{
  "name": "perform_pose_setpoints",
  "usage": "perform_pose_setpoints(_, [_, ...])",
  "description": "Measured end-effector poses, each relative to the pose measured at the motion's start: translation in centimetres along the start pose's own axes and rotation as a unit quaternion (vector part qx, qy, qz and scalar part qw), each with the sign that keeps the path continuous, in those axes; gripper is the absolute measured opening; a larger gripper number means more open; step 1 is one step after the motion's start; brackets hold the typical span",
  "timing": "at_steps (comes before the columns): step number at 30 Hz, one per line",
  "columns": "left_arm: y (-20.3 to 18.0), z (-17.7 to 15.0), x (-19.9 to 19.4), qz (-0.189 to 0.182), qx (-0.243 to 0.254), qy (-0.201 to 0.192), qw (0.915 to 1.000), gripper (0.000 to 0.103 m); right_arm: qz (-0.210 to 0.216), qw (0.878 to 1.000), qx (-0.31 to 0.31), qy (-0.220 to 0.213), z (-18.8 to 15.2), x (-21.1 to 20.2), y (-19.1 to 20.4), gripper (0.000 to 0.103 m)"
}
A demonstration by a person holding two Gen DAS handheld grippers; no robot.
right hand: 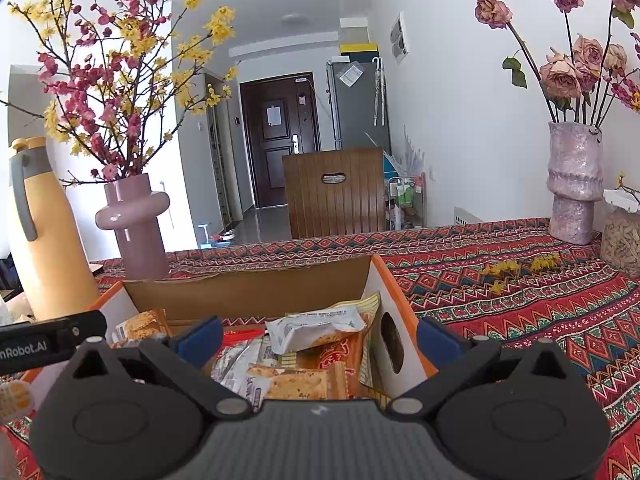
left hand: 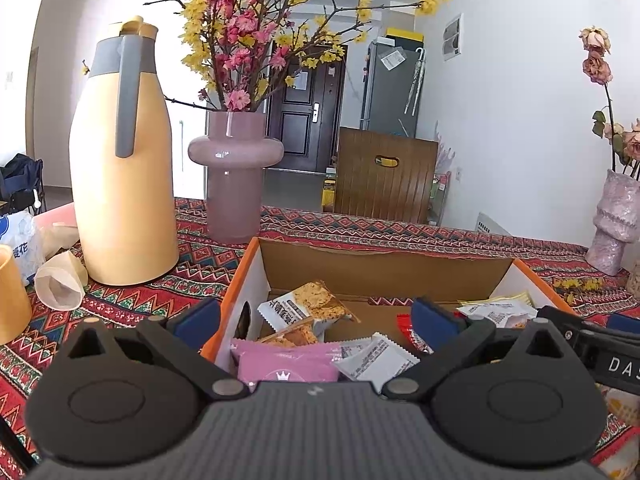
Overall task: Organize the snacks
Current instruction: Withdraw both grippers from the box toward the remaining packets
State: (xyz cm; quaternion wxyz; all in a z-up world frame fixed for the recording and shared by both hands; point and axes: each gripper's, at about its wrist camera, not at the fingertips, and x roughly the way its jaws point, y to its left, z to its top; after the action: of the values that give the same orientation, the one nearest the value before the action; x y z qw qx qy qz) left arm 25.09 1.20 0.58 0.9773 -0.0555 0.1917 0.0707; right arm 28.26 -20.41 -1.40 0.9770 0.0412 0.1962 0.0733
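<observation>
Nearest the lens in both views is the dark ribbed body of each tool, and ahead of it the blue-padded jaws. The left gripper (left hand: 316,314) has its jaws spread wide with nothing between the pads; its left pad sits outside the left wall of the cardboard box (left hand: 384,270), its right pad inside over the snacks. The right gripper (right hand: 320,338) likewise stands wide open and grips nothing; its left pad is over the box interior, its right pad outside the right wall of the box, which has an oval hand-hole.

Inside the box, seen from the left wrist, lie a pink packet (left hand: 286,366) with a crown mark at the near edge, a white-wrapped biscuit packet (left hand: 308,306) further in, a grey-white sachet (left hand: 376,358) to the right and a red wrapper (left hand: 412,330) beside the right pad. From the right wrist, a crumpled white packet (right hand: 316,328) lies on orange wrappers, with a cracker packet (right hand: 298,384) nearer.

The box rests on a counter covered by a red patterned cloth (right hand: 520,300). To the far left stand a yellow thermos jug (left hand: 124,168) with a grey handle and a mauve vase (left hand: 234,176) of pink and yellow blossom. To the far right stands a speckled pink vase (right hand: 574,182) of dried roses, with fallen yellow petals (right hand: 516,268) on the cloth near it. Beyond the counter is a wooden chair back (right hand: 336,194).
</observation>
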Motion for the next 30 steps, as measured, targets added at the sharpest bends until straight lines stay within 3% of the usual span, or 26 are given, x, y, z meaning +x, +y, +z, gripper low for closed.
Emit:
perform_pose_setpoints(5, [0.2,0.5,-0.8,0.004,-0.007,-0.01,0.9999,0.103,-0.002,1.0,0.004,-0.001,0.2,-0.5,-0.2,0.103])
perform_pose_setpoints(9, [0.3,1.6,-2.4,0.004,-0.009,-0.02,0.9997,0.103,0.006,1.0,-0.003,-0.026,0.8,-3.2,-0.1,0.103])
perform_pose_setpoints(18, [1.4,1.9,-7.0,-0.027,0.013,-0.033,0.999,0.103,0.025,0.998,-0.021,-0.044,0.7,-8.3,-0.1,0.103])
perform_pose_setpoints(24, [3.6,-0.1,-8.5,-0.024,0.034,-0.009,0.9991,0.103,0.039,0.999,-0.025,-0.019,-1.0,-9.9,0.0,0.103])
perform_pose_setpoints(30, [6.2,-2.7,-8.4,-0.012,0.044,0.036,0.9983,0.103,0.043,0.998,-0.023,0.044,-3.7,-9.7,0.0,0.103])
